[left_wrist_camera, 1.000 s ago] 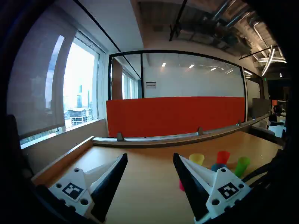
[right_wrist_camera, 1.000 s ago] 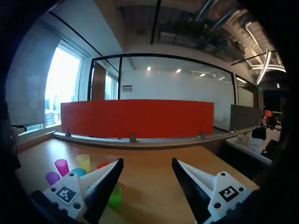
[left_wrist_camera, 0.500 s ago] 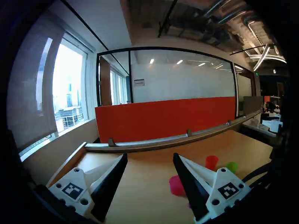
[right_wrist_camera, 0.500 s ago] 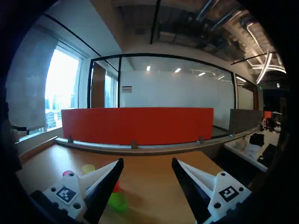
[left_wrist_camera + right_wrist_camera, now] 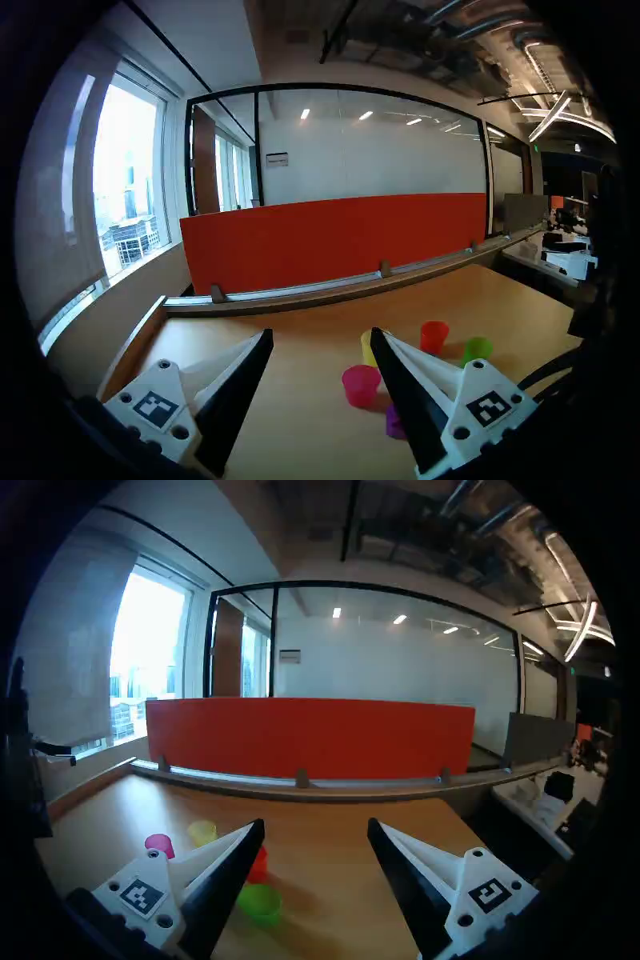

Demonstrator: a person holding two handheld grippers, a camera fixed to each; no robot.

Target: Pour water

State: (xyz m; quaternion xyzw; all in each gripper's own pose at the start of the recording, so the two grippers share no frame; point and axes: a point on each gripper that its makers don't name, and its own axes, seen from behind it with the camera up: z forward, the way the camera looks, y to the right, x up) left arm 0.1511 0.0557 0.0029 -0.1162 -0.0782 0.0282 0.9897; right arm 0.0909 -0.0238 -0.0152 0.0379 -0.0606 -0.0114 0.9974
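My left tongs (image 5: 320, 332) and right tongs (image 5: 316, 822) both stand apart, empty. Beyond the pink cup (image 5: 361, 386) sit the yellow cup (image 5: 367, 346), red cup (image 5: 434, 336) and green cup (image 5: 478, 349).

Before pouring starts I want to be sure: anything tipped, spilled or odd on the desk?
Nothing stands out. The pink cup, yellow cup, red cup and green cup stand upright on the desk, with no puddle visible.

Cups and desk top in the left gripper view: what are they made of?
Cups: likely thin plastic, slightly translucent; bright saturated colours, walls seem to glow. Desk top: wood or wood-look laminate, smooth satin finish; warm tan, soft sheen, grain too faint to tell which.
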